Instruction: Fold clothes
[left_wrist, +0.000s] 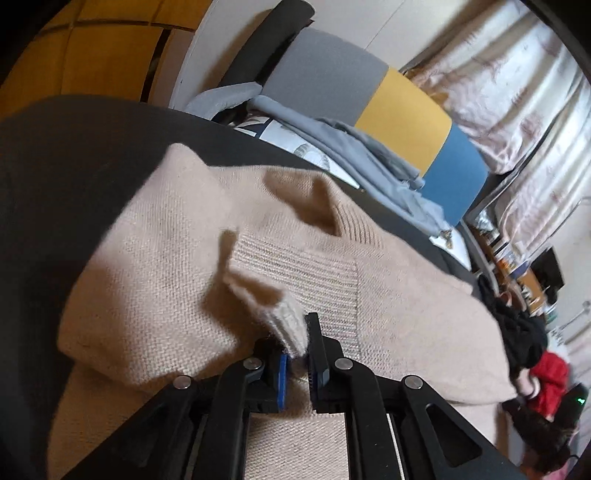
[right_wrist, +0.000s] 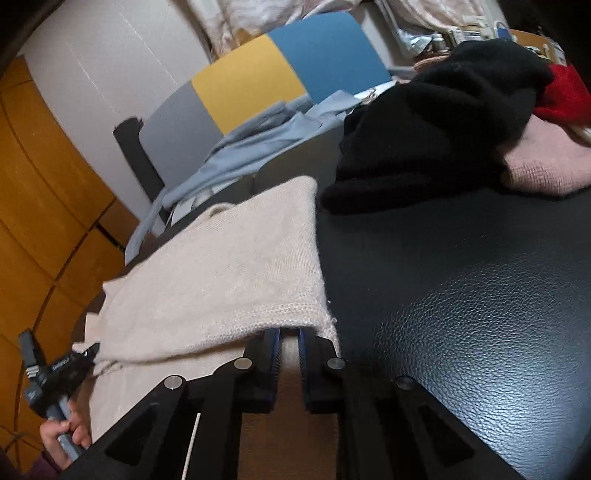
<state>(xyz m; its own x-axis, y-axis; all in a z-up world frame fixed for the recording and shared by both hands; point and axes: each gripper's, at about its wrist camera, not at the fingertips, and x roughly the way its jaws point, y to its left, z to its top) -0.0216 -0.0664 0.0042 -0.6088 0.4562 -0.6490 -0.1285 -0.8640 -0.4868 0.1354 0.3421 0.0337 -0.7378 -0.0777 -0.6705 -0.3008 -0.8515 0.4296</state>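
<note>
Left hand-held gripper (left_wrist: 297, 354) pinching beige sweater (left_wrist: 184, 240), black clothes pile (right_wrist: 424, 129) right view only

Black linkage fingers (left_wrist: 282, 373), blue pads, silver pivot pins.

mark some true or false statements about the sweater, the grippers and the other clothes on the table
1. The left gripper pinches a cuff of the beige sweater. True.
2. The right gripper hangs over bare table, clear of any cloth. False: the sweater's edge lies between its fingers.
3. A black garment lies on the dark table. True.
4. The red garment lies on top of the beige sweater. False: it sits beside the black garment, apart from the sweater.
5. The chair back is all blue. False: it is grey, yellow and blue.
</note>
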